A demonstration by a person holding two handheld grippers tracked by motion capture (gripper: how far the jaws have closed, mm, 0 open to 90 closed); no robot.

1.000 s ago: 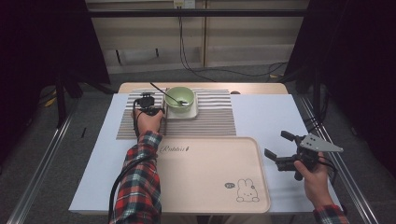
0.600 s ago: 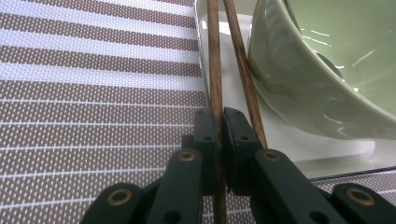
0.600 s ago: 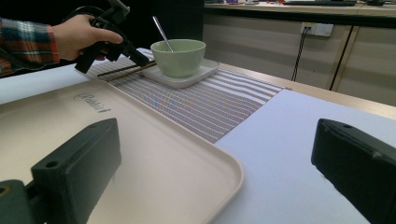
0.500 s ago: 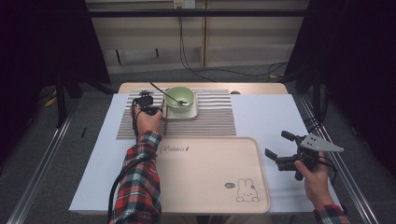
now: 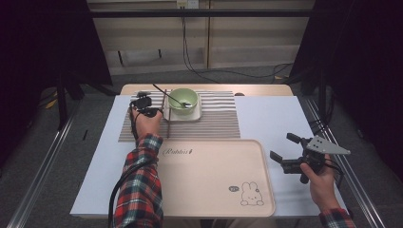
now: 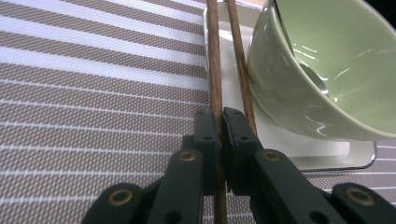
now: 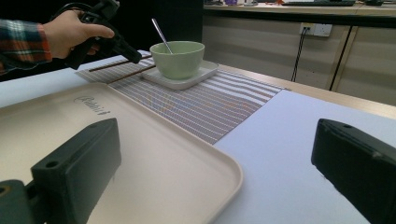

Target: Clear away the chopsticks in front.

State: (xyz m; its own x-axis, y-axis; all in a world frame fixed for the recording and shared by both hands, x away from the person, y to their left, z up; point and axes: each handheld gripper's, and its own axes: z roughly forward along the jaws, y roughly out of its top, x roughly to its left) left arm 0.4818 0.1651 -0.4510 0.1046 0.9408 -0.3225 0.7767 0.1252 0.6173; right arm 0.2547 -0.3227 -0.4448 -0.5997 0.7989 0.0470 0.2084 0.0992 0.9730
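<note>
Chopsticks [image 6: 215, 56]: two brown sticks side by side on the striped placemat [image 5: 218, 118], running along the left edge of the white square plate [image 5: 183, 115]. One stick pinched between the jaws of the left gripper [image 6: 222, 122]; the second lying just right of the jaws, close beside the plate's edge; whether touching the jaws, cannot tell. Seen from the right gripper view, held stick [image 7: 116, 64] raised slightly above the mat.

Green bowl [image 5: 183, 99] on the plate, spoon [image 5: 166, 94] resting inside with its handle slanting out toward 10 o'clock. Bowl wall bulging close over the right stick, little room between them.

Left hand [image 5: 147, 121] at about 9 o'clock of the bowl, plaid sleeve [image 5: 140, 185] reaching over the beige tray's [image 5: 209, 190] left part.

Tray near the table's front edge, rabbit drawing at its 5 o'clock corner, surface bare. Narrow strip of white table cover [image 5: 271, 114] between tray and placemat.

Right gripper [image 5: 285, 154] at 3 o'clock of the tray, jaws wide apart and holding nothing, hovering over the open white cover just beyond the tray's right rim [image 7: 233, 177]. Plenty of free cover toward 12 and 1 o'clock from it.
</note>
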